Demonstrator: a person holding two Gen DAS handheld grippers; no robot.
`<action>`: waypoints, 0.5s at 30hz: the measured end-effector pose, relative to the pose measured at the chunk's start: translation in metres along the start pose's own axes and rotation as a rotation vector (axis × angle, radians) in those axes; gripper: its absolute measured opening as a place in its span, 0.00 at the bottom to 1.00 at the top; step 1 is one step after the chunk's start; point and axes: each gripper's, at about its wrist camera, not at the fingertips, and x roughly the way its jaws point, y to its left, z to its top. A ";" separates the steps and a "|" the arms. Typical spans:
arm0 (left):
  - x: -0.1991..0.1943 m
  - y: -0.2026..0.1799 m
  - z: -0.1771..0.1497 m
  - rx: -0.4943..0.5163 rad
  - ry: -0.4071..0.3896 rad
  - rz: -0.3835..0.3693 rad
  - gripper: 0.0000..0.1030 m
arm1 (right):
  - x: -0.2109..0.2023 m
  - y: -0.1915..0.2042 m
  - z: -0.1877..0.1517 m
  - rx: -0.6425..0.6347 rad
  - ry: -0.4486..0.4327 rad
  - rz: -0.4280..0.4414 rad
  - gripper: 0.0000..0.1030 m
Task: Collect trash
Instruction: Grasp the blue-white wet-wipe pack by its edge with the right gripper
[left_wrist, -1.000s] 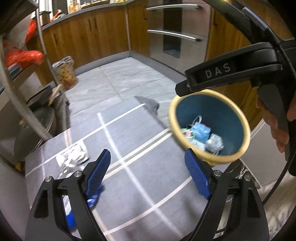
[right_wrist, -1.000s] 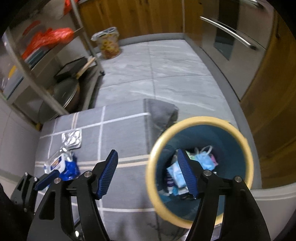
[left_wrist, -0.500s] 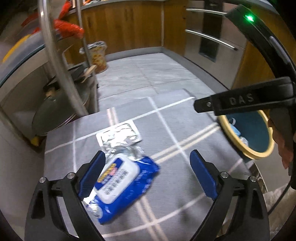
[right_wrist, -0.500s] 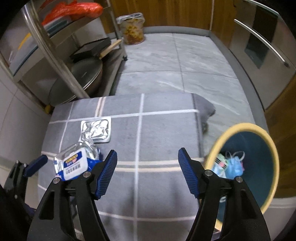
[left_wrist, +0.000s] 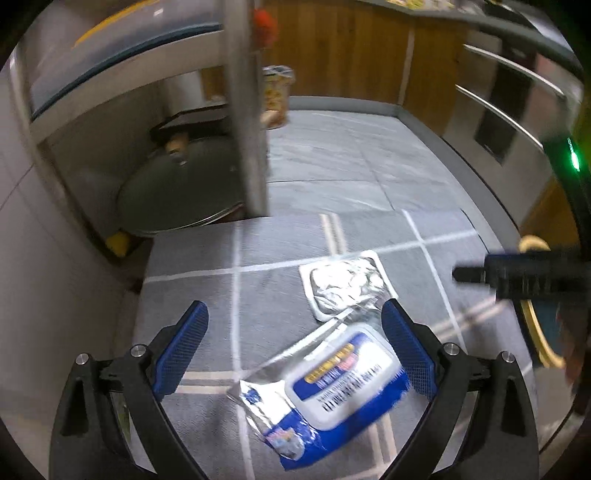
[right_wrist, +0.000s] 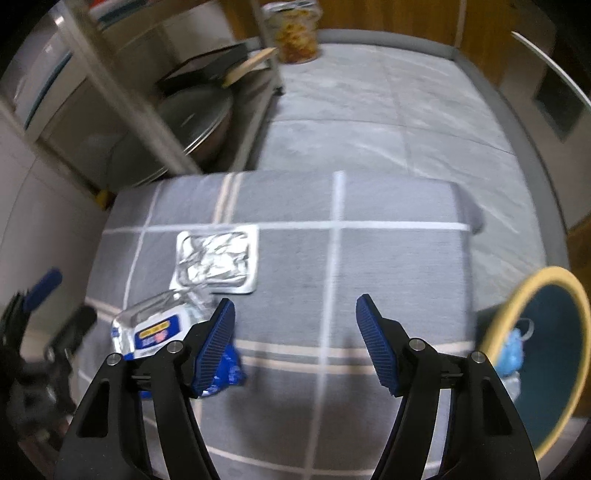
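A blue and white wet-wipes pack (left_wrist: 332, 387) lies on the grey checked table cloth (left_wrist: 280, 295), with a crumpled foil tray (left_wrist: 347, 288) just beyond it. My left gripper (left_wrist: 291, 332) hovers open over the pack's far end, touching nothing. In the right wrist view the pack (right_wrist: 155, 328) sits left of my right gripper (right_wrist: 295, 314), partly hidden behind its left finger. That gripper stands open over bare cloth, with the foil tray (right_wrist: 218, 258) ahead to the left. The teal bin with a yellow rim (right_wrist: 498, 325) holds blue trash at the right.
A metal rack (right_wrist: 122, 85) with a big pan lid (right_wrist: 192, 122) stands past the table's far left corner. A snack tub (right_wrist: 295, 33) sits on the grey tiled floor (right_wrist: 406, 110). Wooden cabinets and oven handles line the back and right. The left gripper (right_wrist: 59, 310) shows at the left edge.
Both grippers have swung left, away from the bin. The wipes pack and foil tray have come under the left gripper, whose jaws have widened a little. The bin has slid to the right edge.
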 end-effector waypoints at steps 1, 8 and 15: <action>0.002 0.004 0.001 -0.014 0.002 0.005 0.91 | 0.005 0.006 0.000 -0.023 0.008 0.015 0.66; 0.020 0.011 0.009 -0.018 0.034 0.020 0.91 | 0.035 0.038 0.000 -0.151 0.062 0.079 0.56; 0.034 0.018 0.012 -0.008 0.065 0.038 0.91 | 0.059 0.057 0.004 -0.187 0.114 0.139 0.44</action>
